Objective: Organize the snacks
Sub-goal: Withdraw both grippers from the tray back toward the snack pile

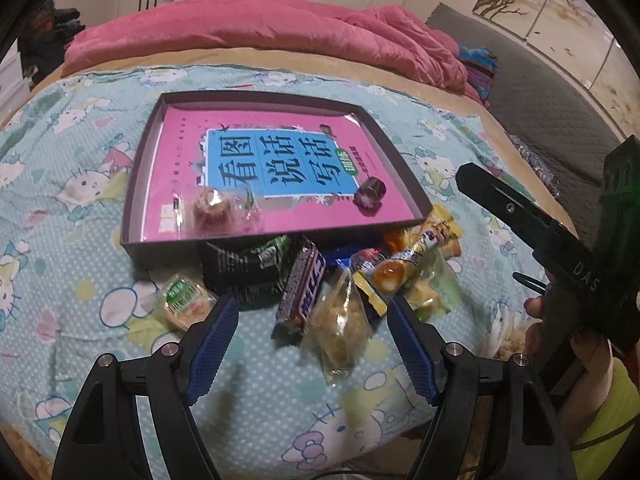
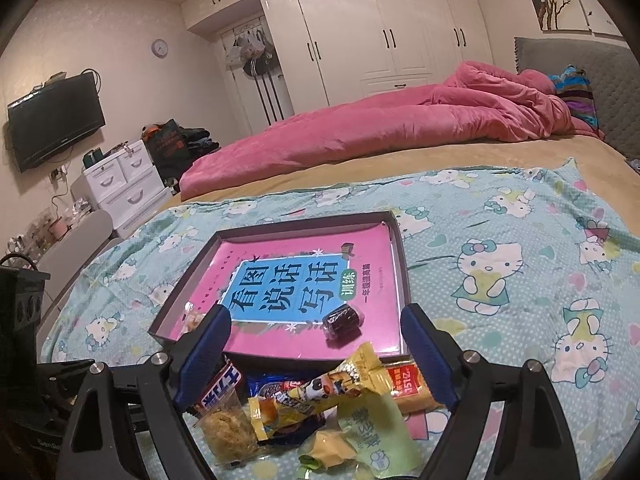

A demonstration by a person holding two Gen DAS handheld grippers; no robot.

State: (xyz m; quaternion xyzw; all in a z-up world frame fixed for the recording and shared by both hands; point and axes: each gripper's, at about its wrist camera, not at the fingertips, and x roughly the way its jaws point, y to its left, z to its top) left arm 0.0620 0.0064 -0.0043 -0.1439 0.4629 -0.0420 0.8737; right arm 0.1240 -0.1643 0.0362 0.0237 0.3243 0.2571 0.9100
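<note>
Snack pile (image 1: pixel 352 280) sits low centre, just in front of the tray (image 1: pixel 136 196) on the bed — light, crinkly, slippery wrappers. Pinch mid-pack, gently. Left tool (image 1: pixel 308 344) wide, empty; right tool (image 2: pixel 316 356) wide, empty.

Left gripper (image 1: pixel 308 344): tilted down, jaws wide apart, nothing pressed between the blue pads (image 1: pixel 212 344).
Right gripper (image 2: pixel 316 354): tilted down, jaws wide apart, pads touch nothing.
Right hand (image 1: pixel 560 340): grips its handle, beside the left gripper.
</note>
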